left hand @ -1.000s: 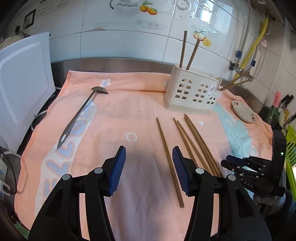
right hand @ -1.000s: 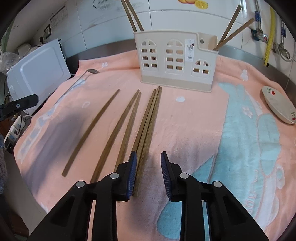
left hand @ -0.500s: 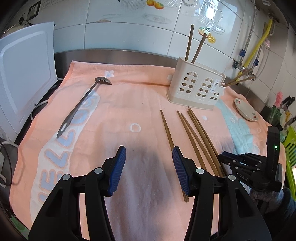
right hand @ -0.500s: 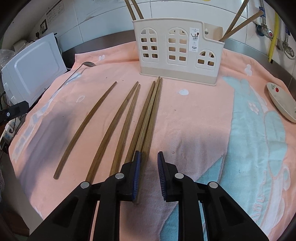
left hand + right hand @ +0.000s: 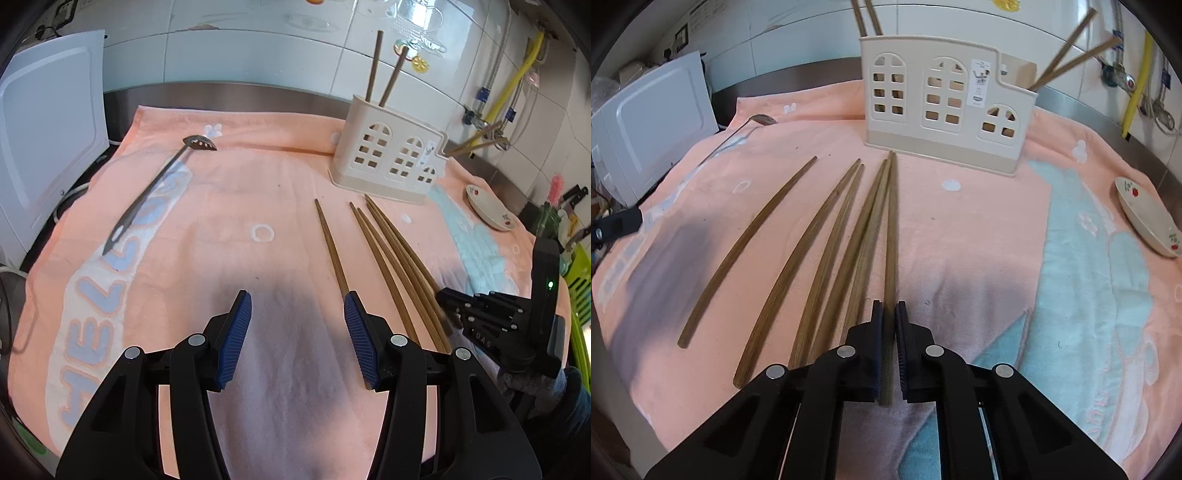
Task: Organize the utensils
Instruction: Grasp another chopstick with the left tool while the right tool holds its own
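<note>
Several long wooden chopsticks (image 5: 827, 243) lie side by side on the pink towel (image 5: 979, 229), pointing at a cream utensil holder (image 5: 945, 107) that holds a few chopsticks. My right gripper (image 5: 889, 314) is shut on the near end of the rightmost chopstick (image 5: 892, 229), low on the towel. It also shows in the left wrist view (image 5: 447, 302) at the chopsticks' (image 5: 391, 254) near ends. My left gripper (image 5: 297, 314) is open and empty above the towel (image 5: 229, 221). A metal slotted spoon (image 5: 159, 181) lies at the far left. The holder (image 5: 388, 158) stands at the back.
A small white dish (image 5: 1145, 218) lies at the towel's right edge. A white appliance (image 5: 646, 122) stands to the left. Tiled wall, pipes and a yellow hose (image 5: 517, 81) run behind the steel counter.
My right gripper has moved forward and down and closed its jaws around the rightmost chopstick's near end. My left gripper has drawn back slightly and stays open.
</note>
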The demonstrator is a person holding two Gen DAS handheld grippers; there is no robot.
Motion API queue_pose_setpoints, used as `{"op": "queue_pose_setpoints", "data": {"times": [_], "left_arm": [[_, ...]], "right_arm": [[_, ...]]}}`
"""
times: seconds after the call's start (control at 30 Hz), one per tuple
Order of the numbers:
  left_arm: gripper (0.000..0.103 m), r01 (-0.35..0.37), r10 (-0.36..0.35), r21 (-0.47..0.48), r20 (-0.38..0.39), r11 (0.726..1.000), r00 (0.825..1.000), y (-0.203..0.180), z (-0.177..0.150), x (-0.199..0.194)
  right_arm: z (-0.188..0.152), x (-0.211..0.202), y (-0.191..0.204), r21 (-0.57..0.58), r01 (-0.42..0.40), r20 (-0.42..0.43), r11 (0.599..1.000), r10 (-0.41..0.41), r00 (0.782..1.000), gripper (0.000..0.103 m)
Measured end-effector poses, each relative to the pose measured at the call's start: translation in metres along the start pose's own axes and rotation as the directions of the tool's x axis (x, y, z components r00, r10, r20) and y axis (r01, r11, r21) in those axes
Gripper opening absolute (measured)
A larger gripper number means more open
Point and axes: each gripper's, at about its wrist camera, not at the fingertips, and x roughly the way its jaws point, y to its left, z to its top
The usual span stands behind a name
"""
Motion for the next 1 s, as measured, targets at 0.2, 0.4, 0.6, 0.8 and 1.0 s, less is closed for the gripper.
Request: {"op": "queue_pose_setpoints", "data": {"times": [0.2,0.4,0.6,0.8,1.0], "left_arm": [[0.052,0.024,-0.023,0.022,-0.026,0.999,0.999,-0.017,-0.01,0.011],[0.036,0.069,-0.066,0.038,-0.071,0.997,0.995,-0.038,-0.015,0.033],[0.019,0.068,-0.065,0.029,-0.106,0.997,0.992,-0.047,-0.018,0.053],[0.017,0.022,-0.019,0.025,-0.121,0.999,0.992,-0.052,-0.019,0.065],[0.011,-0.041,0.05,0.074,-0.119,0.996,0.992,-0.06,-0.022,0.071]], "right_arm": [[-0.004,-0.011,-0.004,0.014,-0.007,0.021,1.0,0.006,1.0,0.006],[-0.003,-0.039,-0.008,0.018,-0.001,0.087,1.0,-0.001,0.996,0.006],[0.005,-0.069,-0.013,0.021,-0.001,0.162,1.0,-0.003,0.987,0.006],[0.011,-0.089,-0.015,0.009,-0.003,0.21,1.0,0.001,0.978,0.006],[0.014,-0.1,-0.018,0.006,-0.003,0.232,1.0,0.001,0.973,0.007]]}}
